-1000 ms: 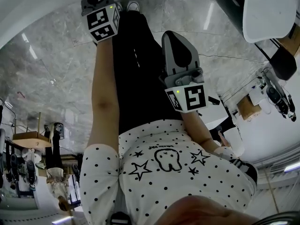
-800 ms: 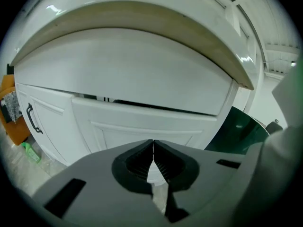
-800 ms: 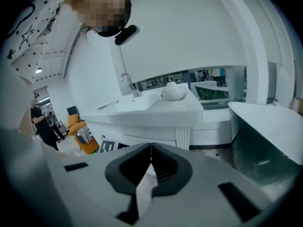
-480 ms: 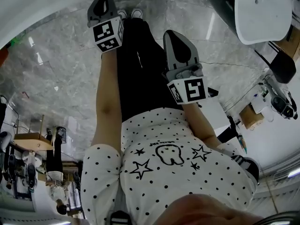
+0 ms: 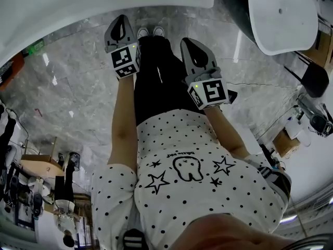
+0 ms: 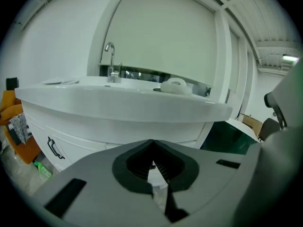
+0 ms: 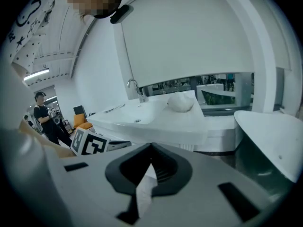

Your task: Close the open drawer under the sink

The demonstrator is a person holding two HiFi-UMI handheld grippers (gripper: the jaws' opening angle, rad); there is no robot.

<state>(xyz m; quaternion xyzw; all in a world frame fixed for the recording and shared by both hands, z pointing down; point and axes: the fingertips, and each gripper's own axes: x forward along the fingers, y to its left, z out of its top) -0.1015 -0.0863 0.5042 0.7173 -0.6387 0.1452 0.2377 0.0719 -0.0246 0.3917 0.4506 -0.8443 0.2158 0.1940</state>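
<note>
Left gripper view: drawer (image 6: pixel 75 143) at 8 o'clock under the sink (image 6: pixel 118 86) looks flush. We've pulled both up and away, left gripper (image 6: pixel 152 143) and right gripper (image 7: pixel 151 148) pressed together, empty. Looks basically done.

White sink top (image 6: pixel 118 107) carries a chrome tap (image 6: pixel 110 65); a white lump (image 6: pixel 173 85)

The head view is looking steeply down past the person (image 5: pixel 182 176) at the floor (image 5: pixel 78 103). Both gripper views are facing the sink (image 6: pixel 118 100) from nearby, sharing it.
</note>
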